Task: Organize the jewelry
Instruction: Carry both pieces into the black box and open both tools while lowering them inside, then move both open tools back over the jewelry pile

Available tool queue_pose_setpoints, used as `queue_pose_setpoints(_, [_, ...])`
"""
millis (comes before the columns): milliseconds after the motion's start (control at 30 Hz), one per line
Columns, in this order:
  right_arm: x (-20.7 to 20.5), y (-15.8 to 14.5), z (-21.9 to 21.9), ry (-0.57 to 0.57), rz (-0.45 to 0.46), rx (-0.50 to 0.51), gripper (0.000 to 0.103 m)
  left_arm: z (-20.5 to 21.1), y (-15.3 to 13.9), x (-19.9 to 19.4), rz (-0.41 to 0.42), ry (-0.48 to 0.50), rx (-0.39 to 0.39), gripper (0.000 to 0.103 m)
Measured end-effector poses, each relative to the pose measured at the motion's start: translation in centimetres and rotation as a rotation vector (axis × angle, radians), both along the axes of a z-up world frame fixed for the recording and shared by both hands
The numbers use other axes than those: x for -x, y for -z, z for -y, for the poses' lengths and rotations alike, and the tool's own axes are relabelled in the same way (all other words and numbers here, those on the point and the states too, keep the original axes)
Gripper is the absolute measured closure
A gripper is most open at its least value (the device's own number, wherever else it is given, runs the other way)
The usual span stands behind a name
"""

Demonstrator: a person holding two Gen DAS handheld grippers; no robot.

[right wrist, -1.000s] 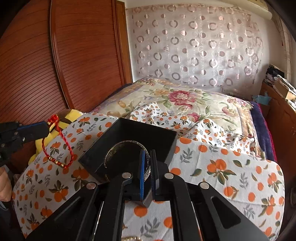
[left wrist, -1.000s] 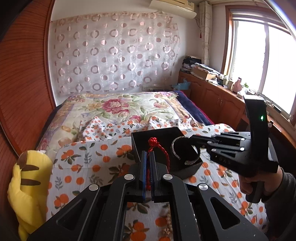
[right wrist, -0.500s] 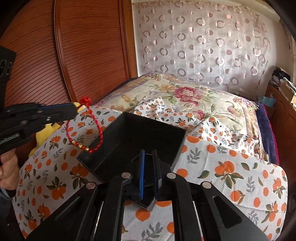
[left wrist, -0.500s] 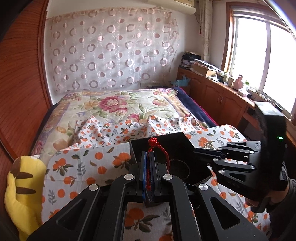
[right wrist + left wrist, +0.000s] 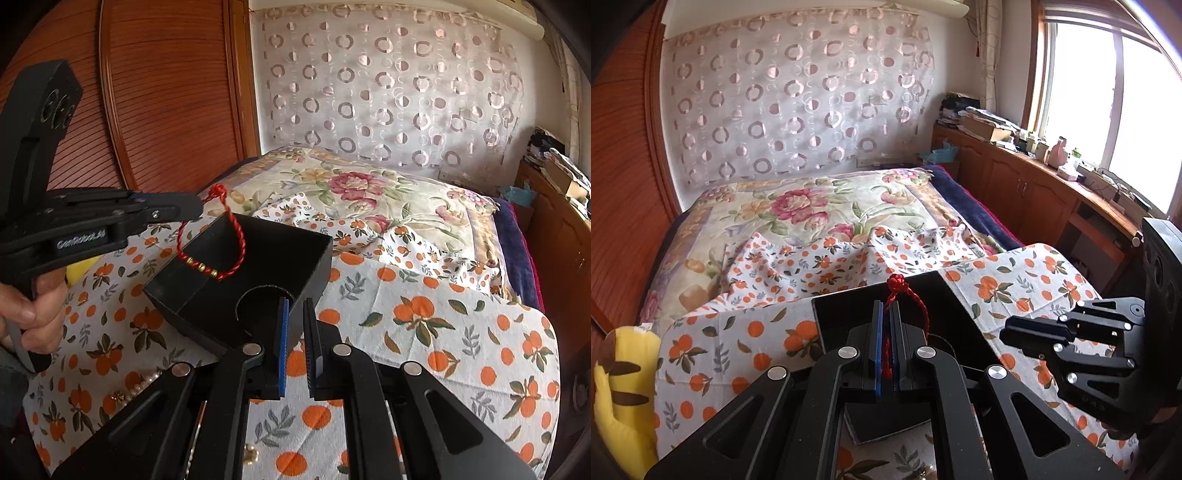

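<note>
A black open box stands on the orange-print cloth; it also shows in the left wrist view. My left gripper is shut on a red cord bracelet with gold beads. In the right wrist view the left gripper holds the red bracelet dangling over the box's open top. My right gripper is slightly open and empty, just in front of the box; it also shows at the right in the left wrist view. A bangle lies inside the box, mostly in shadow.
A pearl strand lies on the cloth near the front. A yellow plush toy sits at the left edge. The flowered bedspread lies behind. Wooden cabinets run along the right under the window.
My right gripper let go of the bangle into the box, opened and drew back. My left gripper moved the red bracelet over the box.
</note>
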State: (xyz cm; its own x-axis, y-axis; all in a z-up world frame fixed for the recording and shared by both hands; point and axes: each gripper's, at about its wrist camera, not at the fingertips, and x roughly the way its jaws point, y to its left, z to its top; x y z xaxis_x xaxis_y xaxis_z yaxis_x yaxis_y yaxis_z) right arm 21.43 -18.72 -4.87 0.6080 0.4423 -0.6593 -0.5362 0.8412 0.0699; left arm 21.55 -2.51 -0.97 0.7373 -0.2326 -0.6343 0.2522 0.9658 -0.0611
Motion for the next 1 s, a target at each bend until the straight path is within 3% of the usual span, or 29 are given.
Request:
queue_pose_setpoints(167, [0.9,-0.2,0.4,0.003,0.008,0.000,0.092,0.4,-0.1,0.3,0.002,0.007,-0.007,0.078])
queue_pose_setpoints(567, [5.6,-0.5,1.7,0.021,0.021,-0.011,0.092,0.1,-0.6,5.4,0.020,0.008,-0.004,0.076])
queue_pose_setpoints(1000, [11.4,0.3,2.5,0.016,0.006,-0.012,0.092,-0.7,1.7,12.2,-0.013,0.012,0.009,0.073])
